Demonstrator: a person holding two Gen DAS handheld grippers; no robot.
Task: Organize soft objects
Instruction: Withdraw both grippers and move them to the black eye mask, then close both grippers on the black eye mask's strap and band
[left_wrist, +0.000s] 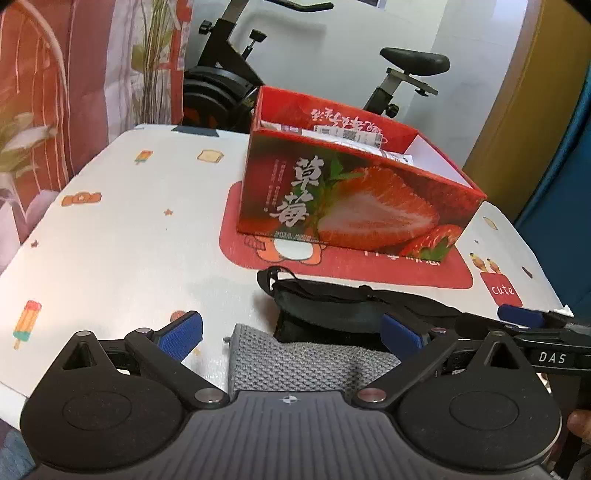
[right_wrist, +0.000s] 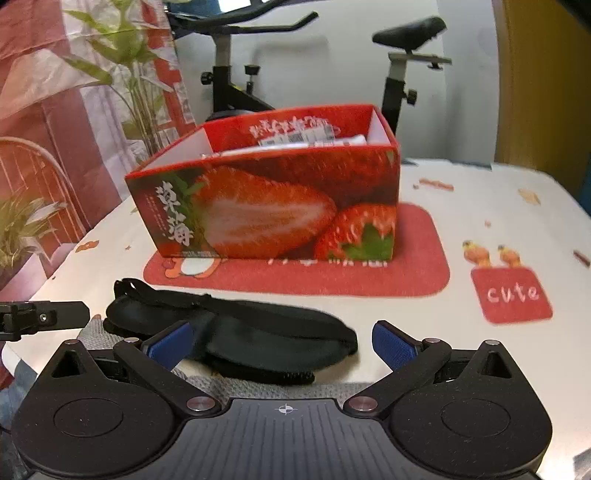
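Box: the open red cardboard strawberry-print box (left_wrist: 354, 192) stands on a red rounded mat (right_wrist: 417, 258) on the white cartoon-patterned table cover (left_wrist: 129, 229), at about 12 o'clock from both grippers. It already holds some white packets, and it is the likely place for the soft things – a judgement from the task alone.

Eye mask: the black padded fabric eye mask with its strap (right_wrist: 240, 332) lies flat on the table, just in front of the mat and apart from the box. Its near edge rests on the cloth.

Cloth: the grey knitted cloth (left_wrist: 306, 365) lies at the table's near edge, partly under the mask.

Left gripper: the left gripper (left_wrist: 291, 330) has its blue pads wide apart and holds nothing. It straddles the cloth and the mask's left end, at 12 o'clock close in.

Right gripper: the right gripper (right_wrist: 284, 343) also has its fingers spread and empty – the mask's middle lies between them, which suits closing on the mask first.

Risk: closing low may pinch the cloth together with the mask, since they overlap.
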